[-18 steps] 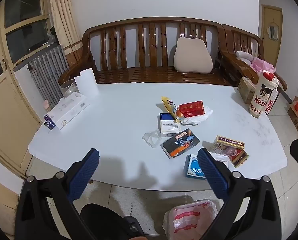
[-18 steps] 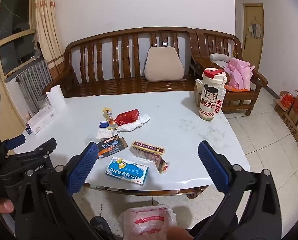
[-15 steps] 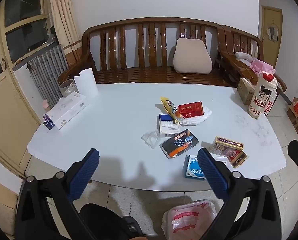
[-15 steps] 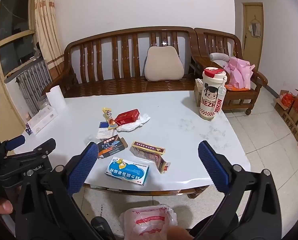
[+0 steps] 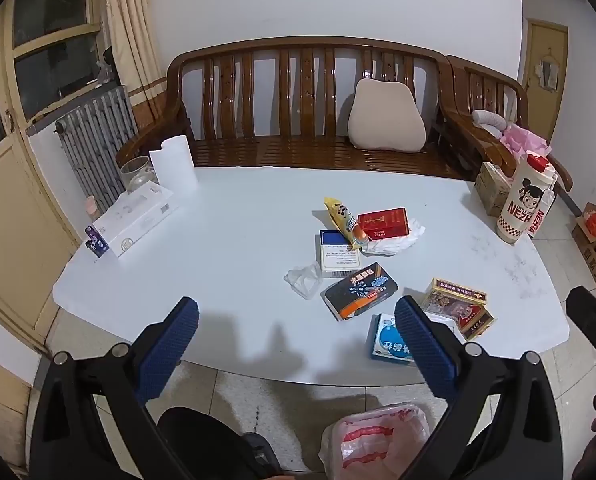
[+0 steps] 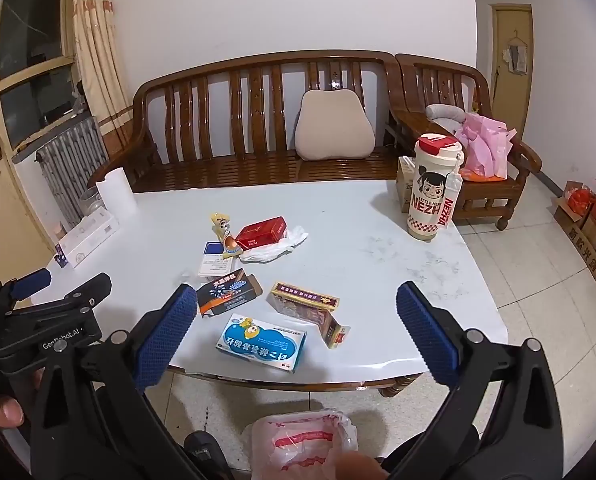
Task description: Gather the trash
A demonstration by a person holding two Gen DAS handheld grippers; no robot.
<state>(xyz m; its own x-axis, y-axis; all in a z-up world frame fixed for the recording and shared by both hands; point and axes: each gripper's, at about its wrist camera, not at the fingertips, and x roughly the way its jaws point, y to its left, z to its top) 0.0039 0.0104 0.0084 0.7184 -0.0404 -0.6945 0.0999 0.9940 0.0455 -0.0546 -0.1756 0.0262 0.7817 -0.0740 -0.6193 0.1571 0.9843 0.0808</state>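
Little is seen to have changed since half a second earlier: the litter is left where it lay and both grippers are kept above the near edge of the white table [image 5: 226,240]. A blue-and-white box [image 6: 262,343], a red pack [image 5: 383,223], a black carton [image 5: 361,291], a yellow wrapper [image 5: 341,221] and crumpled tissue [image 6: 276,246] are scattered mid-table. The left gripper [image 5: 296,342] and right gripper [image 6: 296,340] are held with jaws fully spread, nothing gripped or touched. A plastic bag [image 6: 304,442] is seen below on the floor.
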